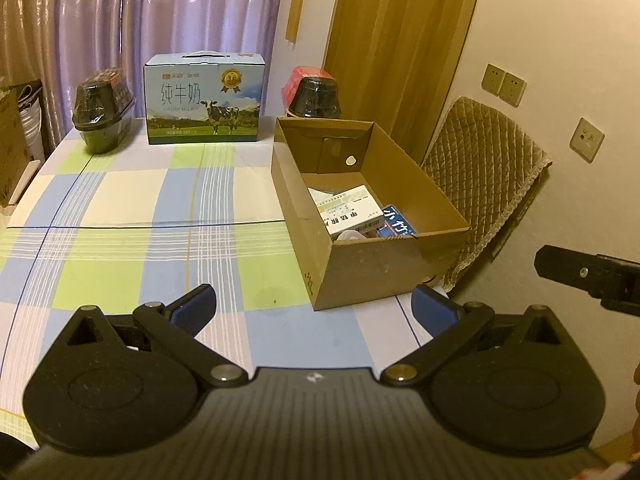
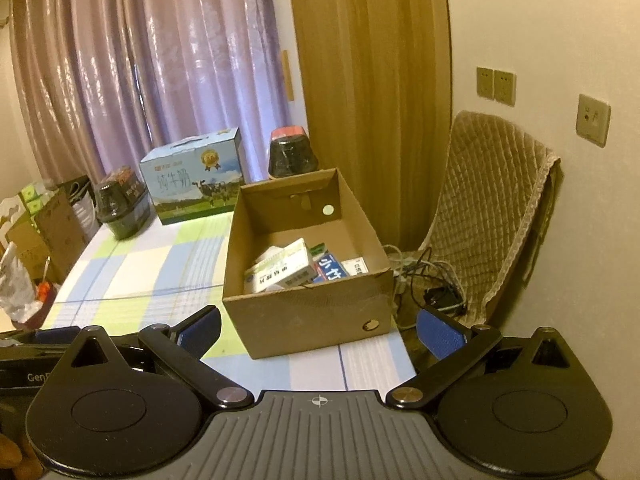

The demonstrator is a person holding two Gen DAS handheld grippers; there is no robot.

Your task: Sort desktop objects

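Both tools empty, jaws spread: left tool (image 1: 314,306) and right tool (image 2: 319,330) hover over the near edge of the worktop (image 1: 132,248). The cardboard box (image 1: 372,268), holding small packets (image 1: 352,210), sits at the worktop's right edge, just ahead of both tools. Risk, as judged: a push against the box's near wall could slide it off that edge.

Dim, warm indoor light; fisheye views bend at the edges.
Curtains (image 2: 152,80) show soft sheen; fine detail grainy, corners dark.
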